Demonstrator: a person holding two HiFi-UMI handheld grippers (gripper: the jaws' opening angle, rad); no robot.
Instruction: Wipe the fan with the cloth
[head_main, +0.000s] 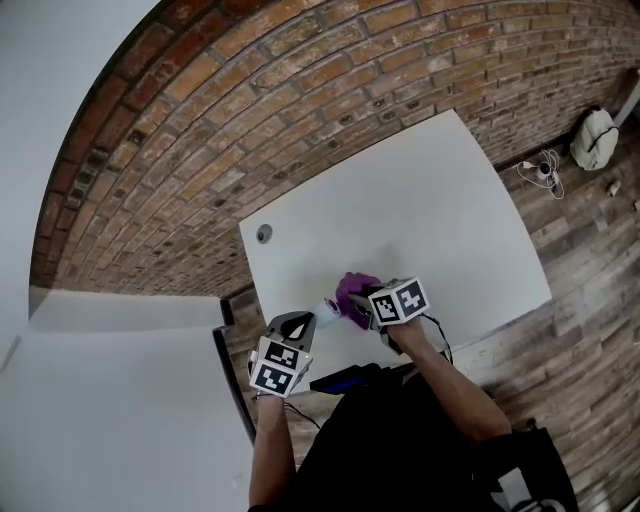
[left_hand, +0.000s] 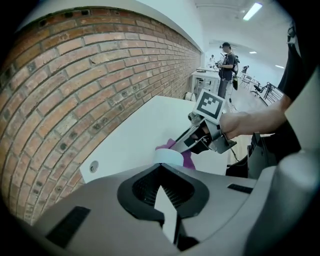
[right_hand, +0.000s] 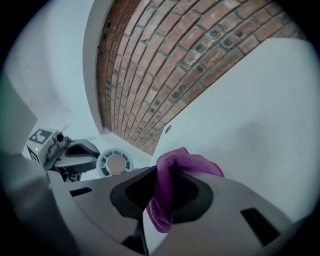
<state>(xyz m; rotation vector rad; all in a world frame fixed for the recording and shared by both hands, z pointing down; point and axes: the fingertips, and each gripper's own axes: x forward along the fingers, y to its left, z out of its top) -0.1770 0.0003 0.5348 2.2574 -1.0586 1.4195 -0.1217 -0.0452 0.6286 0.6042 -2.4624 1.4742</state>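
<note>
Head view, left tongs (head_main: 312, 322) clenched on a small round white fan (head_main: 329, 308) over the near edge of the surface (head_main: 440, 200), left gripper view, fan's pale rim before a purple cloth (left_hand: 188, 160), right gripper view, right tongs (right_hand: 162, 186) grasping the bunched cloth, fan's slatted face with grey hub

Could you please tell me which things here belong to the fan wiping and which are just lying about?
For the job:
fan, held by the left gripper
cloth, in the right gripper

Lying about:
bag
cables
</note>
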